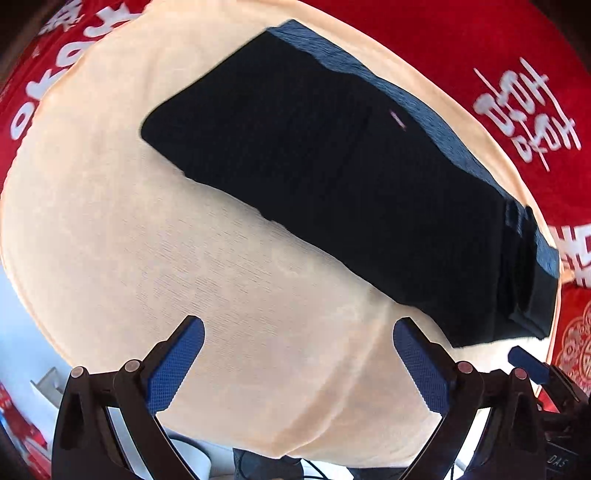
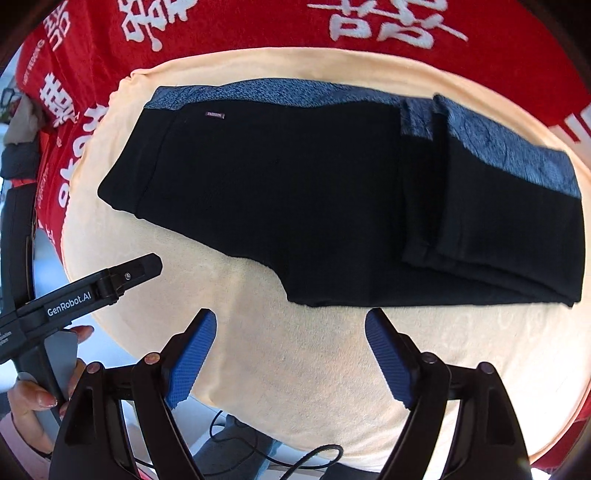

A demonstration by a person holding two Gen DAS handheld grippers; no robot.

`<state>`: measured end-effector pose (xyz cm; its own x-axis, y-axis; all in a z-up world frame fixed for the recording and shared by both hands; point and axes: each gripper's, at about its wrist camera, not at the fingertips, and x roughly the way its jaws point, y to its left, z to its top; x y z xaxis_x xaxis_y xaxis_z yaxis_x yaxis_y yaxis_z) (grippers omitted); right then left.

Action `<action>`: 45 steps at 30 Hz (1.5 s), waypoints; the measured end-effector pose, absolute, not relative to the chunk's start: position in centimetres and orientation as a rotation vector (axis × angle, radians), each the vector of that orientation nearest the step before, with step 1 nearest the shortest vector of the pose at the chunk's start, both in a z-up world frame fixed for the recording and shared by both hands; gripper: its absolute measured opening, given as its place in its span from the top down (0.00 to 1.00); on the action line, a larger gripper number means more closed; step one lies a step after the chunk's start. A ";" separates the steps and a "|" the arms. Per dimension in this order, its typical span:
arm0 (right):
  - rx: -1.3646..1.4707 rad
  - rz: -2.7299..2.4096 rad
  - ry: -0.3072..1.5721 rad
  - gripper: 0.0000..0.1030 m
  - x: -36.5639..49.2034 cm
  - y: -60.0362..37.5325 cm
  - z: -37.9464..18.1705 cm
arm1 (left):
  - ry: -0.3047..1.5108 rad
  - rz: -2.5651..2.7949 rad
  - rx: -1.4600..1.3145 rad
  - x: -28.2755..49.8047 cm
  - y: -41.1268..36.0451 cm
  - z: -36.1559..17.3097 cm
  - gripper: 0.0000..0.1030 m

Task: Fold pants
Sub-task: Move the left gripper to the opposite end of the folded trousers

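Black pants with a blue-grey fleecy inner band lie flat on a peach towel, legs folded back over themselves at the right end. In the right wrist view the pants span the middle, with the folded leg ends at the right. My left gripper is open and empty, over bare towel short of the pants' near edge. My right gripper is open and empty, just short of the pants' near edge. The left gripper's body shows at the left of the right wrist view.
The peach towel lies on a red cloth with white characters, also seen in the left wrist view. Cables and floor lie below the towel's near edge. The right gripper's tip shows at lower right.
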<state>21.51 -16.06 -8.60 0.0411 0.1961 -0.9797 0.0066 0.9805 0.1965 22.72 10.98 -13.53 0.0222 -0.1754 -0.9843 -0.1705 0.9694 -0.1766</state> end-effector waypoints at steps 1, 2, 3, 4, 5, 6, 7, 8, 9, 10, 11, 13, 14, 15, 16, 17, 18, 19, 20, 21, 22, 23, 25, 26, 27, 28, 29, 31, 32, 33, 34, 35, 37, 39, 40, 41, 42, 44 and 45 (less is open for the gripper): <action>0.142 0.153 1.526 0.17 21.8 -15.9 -8.5 | 1.549 0.005 -0.281 22.9 11.3 -13.6 0.00; 0.122 0.159 1.526 0.17 22.1 -15.8 -8.4 | 1.543 0.015 -0.286 23.0 11.6 -13.6 0.00; 0.112 0.162 1.527 0.17 22.4 -15.5 -8.4 | 1.539 0.019 -0.294 23.1 11.9 -13.7 0.00; 0.101 0.168 1.529 0.17 22.7 -15.4 -8.3 | 1.537 0.018 -0.304 23.2 12.1 -13.8 0.00; 0.093 0.172 1.532 0.17 23.0 -15.3 -8.4 | 1.535 0.021 -0.320 23.4 12.4 -14.0 0.00; 0.090 0.174 1.535 0.17 23.2 -15.2 -8.5 | 1.533 0.027 -0.333 23.5 12.7 -14.1 0.00; 0.086 0.178 1.537 0.17 23.4 -15.2 -8.6 | 1.531 0.034 -0.350 23.6 13.0 -14.3 0.00; 0.084 0.180 1.540 0.17 23.6 -15.1 -8.8 | 1.531 0.038 -0.366 24.0 12.9 -14.7 0.00; 0.082 0.181 1.544 0.17 23.7 -15.1 -9.0 | 1.527 0.040 -0.379 23.8 13.2 -14.7 0.00; 0.081 0.182 1.549 0.17 23.8 -15.0 -9.2 | 1.520 0.045 -0.388 23.9 13.5 -14.8 0.00; 0.084 0.183 1.555 0.17 23.8 -15.0 -9.5 | 1.514 0.049 -0.392 24.1 13.5 -15.0 0.00; 0.093 0.184 1.566 0.17 23.8 -15.0 -9.9 | 1.503 0.048 -0.402 24.3 14.1 -15.0 0.00; 0.097 0.185 1.570 0.17 23.7 -15.0 -10.1 | 1.496 0.047 -0.408 24.5 14.3 -15.1 0.00; 0.100 0.184 1.574 0.17 23.7 -15.1 -10.3 | 1.490 0.047 -0.412 24.4 13.6 -15.4 0.00; 0.102 0.184 1.578 0.17 23.6 -15.1 -10.4 | 1.487 0.046 -0.414 24.6 13.6 -15.4 0.00; 0.105 0.185 1.581 0.17 23.6 -15.1 -10.6 | 1.484 0.043 -0.415 24.8 13.7 -15.5 0.00; 0.108 0.183 1.582 0.17 23.5 -15.0 -10.7 | 1.482 0.044 -0.415 25.0 12.6 -14.4 0.00; 0.110 0.181 1.584 0.17 23.5 -15.0 -10.8 | 1.479 0.043 -0.418 25.2 12.7 -14.5 0.00; 0.112 0.180 1.585 0.17 23.5 -15.0 -10.9 | 1.476 0.041 -0.423 25.4 12.8 -14.3 0.00; 0.115 0.177 1.586 0.17 23.5 -15.1 -11.0 | 1.472 0.039 -0.432 25.7 12.8 -14.3 0.00; 0.117 0.174 1.587 0.17 23.5 -15.1 -11.1 | 1.464 0.036 -0.444 25.9 12.9 -14.4 0.00; 0.121 0.170 1.588 0.17 23.5 -15.2 -11.3 | 1.458 0.034 -0.455 26.2 13.0 -14.4 0.00; 0.126 0.165 1.591 0.17 23.6 -15.4 -11.4 | 1.445 0.037 -0.486 27.6 12.9 -14.9 0.00; 0.127 0.164 1.592 0.17 23.6 -15.4 -11.5 | 1.439 0.041 -0.509 27.8 13.2 -14.9 0.00; 0.128 0.161 1.595 0.17 23.6 -15.5 -11.7 | 1.435 0.042 -0.528 27.9 13.4 -14.9 0.00; 0.129 0.159 1.599 0.17 23.5 -15.6 -11.9 | 1.429 0.045 -0.553 27.9 13.7 -15.0 0.00; 0.131 0.159 1.601 0.17 23.4 -15.6 -12.1 | 1.425 0.047 -0.569 27.7 14.2 -14.9 0.00; 0.129 0.159 1.603 0.17 23.3 -15.6 -12.3 | 1.417 0.051 -0.599 27.6 14.8 -15.0 0.00; 0.127 0.159 1.603 0.17 23.1 -15.5 -12.5 | 1.416 0.052 -0.609 27.5 15.0 -15.1 0.00; 0.124 0.161 1.603 0.16 23.0 -15.7 -12.7 | 1.414 0.053 -0.614 27.3 15.4 -15.0 0.00; 0.123 0.164 1.604 0.15 22.9 -15.7 -12.8 | 1.412 0.052 -0.619 27.2 15.5 -15.1 0.00; 0.128 0.168 1.604 0.14 22.9 -15.6 -13.0 | 1.408 0.048 -0.627 27.3 15.6 -15.2 0.00; 0.131 0.171 1.605 0.12 22.9 -15.6 -13.3 | 1.394 0.037 -0.651 27.4 15.6 -15.4 0.00; 0.138 0.180 1.605 0.08 22.7 -15.4 -13.6 | 1.373 0.012 -0.698 27.6 16.0 -15.6 0.00; 0.138 0.182 1.605 0.08 22.7 -15.3 -13.7 | 1.359 0.000 -0.722 27.7 16.1 -15.7 0.00; 0.135 0.183 1.606 0.07 22.6 -15.2 -13.8 | 1.347 -0.008 -0.741 27.7 16.3 -15.8 0.00; 0.133 0.184 1.606 0.07 22.6 -15.1 -13.8 | 1.335 -0.020 -0.758 27.9 16.4 -15.9 0.00; 0.128 0.187 1.607 0.06 22.5 -14.9 -14.0 | 1.316 -0.033 -0.778 28.1 16.4 -16.2 0.00; 0.126 0.188 1.607 0.06 22.5 -14.6 -14.1 | 1.304 -0.038 -0.781 28.2 16.3 -16.3 0.00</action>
<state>22.50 -14.59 -14.11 -0.0462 0.1965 -0.9794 -0.0352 0.9795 0.1982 28.23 16.34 -16.32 0.3006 -0.4435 -0.8443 -0.3935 0.7487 -0.5334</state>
